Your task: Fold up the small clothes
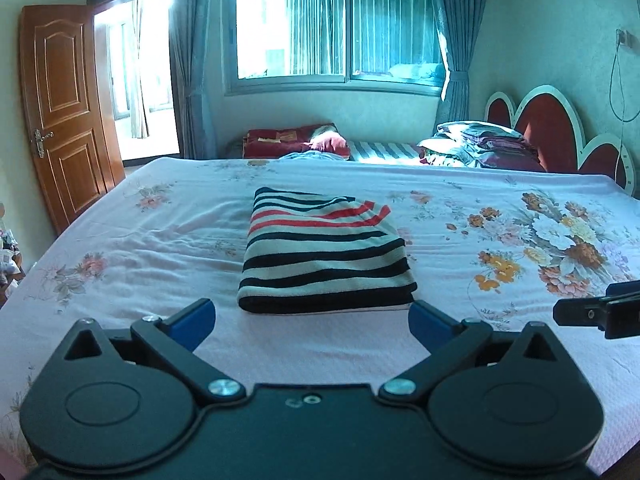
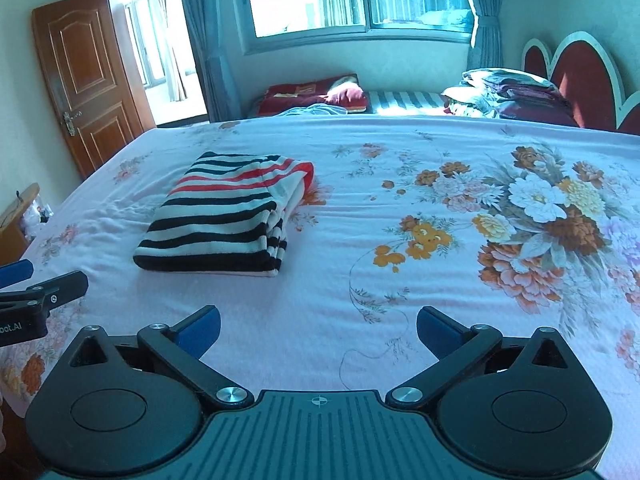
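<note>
Sunlight from a wide curtained window [image 1: 336,28] falls across a bedroom with a brown panelled wooden door [image 1: 66,112] standing at the left. Most of both views is filled by a bed covered in a pale pink sheet printed with orange and white flowers [image 2: 400,208], with a red and white scalloped headboard [image 1: 560,128] at the far right. Beyond the bed's far edge lie a dark red folded blanket [image 1: 288,140] and a heap of bedding [image 1: 476,144].

On the sheet rests a folded knit garment striped in black, white and red [image 1: 324,252], lying flat as a neat rectangle with its red stripes toward the far end. In the left wrist view it sits just ahead of the left claw [image 1: 312,320], centred between the blue-padded fingertips but not touched by them. That claw is spread wide and holds nothing.

The right claw [image 2: 318,330] is likewise spread wide and empty, hovering over bare sheet, with the garment [image 2: 228,216] ahead and to its left. Each claw appears at the edge of the other's view.
</note>
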Motion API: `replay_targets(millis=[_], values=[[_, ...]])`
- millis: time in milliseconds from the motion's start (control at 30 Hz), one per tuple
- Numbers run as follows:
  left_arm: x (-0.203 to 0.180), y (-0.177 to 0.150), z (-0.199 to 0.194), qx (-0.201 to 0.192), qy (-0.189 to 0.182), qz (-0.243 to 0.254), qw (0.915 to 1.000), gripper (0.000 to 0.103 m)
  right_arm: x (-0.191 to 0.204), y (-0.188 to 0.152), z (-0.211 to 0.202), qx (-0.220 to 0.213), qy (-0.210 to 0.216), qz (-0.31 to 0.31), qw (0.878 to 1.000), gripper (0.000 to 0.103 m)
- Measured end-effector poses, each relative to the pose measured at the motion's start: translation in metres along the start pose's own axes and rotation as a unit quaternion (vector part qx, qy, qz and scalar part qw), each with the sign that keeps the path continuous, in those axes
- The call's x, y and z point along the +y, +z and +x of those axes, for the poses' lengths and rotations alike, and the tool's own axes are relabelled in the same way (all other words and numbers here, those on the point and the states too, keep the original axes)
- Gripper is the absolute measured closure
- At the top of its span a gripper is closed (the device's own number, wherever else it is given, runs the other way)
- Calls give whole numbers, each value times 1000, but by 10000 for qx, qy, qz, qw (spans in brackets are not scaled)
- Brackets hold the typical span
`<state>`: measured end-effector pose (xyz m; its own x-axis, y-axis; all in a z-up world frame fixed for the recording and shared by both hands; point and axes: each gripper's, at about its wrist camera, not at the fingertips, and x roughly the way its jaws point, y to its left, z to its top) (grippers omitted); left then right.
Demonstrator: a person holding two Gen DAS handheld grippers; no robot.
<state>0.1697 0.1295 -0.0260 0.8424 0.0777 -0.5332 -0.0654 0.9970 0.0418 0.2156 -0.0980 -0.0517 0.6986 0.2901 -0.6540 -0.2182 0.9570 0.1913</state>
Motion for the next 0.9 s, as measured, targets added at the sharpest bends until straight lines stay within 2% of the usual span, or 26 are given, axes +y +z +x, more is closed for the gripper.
replay_targets(millis=[200, 433, 900], values=[[-11, -12, -46, -64, -35, 32, 10000, 0, -1, -23, -42, -65, 7, 12, 10000, 0], [-21, -20, -80, -200, -46, 77, 9998, 0, 8, -36, -74, -185, 81, -104, 9997, 0], [-28, -19, -112, -451, -146, 152, 9988, 0, 13, -34, -106, -423, 64, -210, 9989, 0]])
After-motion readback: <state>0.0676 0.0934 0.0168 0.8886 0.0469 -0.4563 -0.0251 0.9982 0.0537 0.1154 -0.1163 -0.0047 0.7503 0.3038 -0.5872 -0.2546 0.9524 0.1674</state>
